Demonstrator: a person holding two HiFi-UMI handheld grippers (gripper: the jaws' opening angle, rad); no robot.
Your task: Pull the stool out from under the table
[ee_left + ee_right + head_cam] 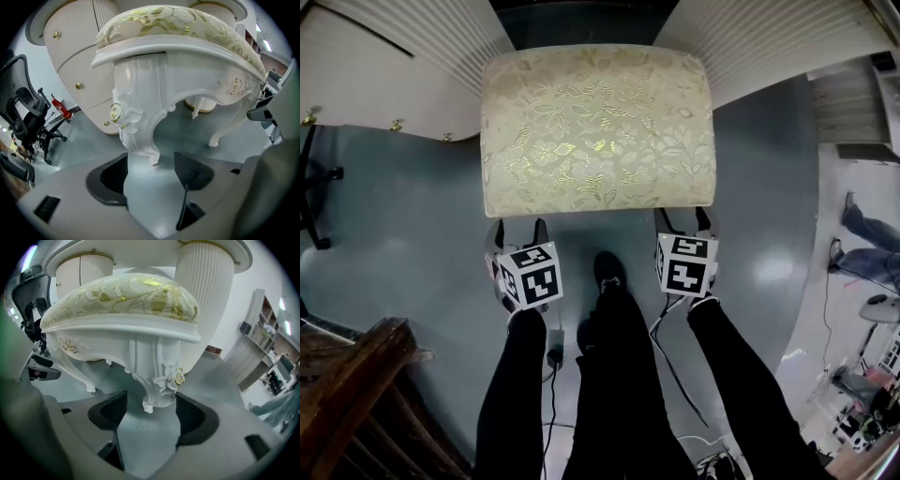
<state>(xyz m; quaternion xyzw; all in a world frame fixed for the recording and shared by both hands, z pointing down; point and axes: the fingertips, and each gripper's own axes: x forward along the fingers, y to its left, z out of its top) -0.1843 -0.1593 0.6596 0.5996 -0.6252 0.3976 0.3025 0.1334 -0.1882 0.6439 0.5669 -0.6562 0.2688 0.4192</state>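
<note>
Facing front edge of stool (598, 127), left gripper (517, 227), right gripper (684, 220) both spread, grey floor (412, 225) either side.

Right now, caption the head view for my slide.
Left gripper and right gripper, both open, at the near edge of the floral stool by the table.

Grey floor (412, 234) (glossy), cream stool (598, 127) standing there

Left claw (518, 227), right claw (682, 217), both spread wide, held low
</note>
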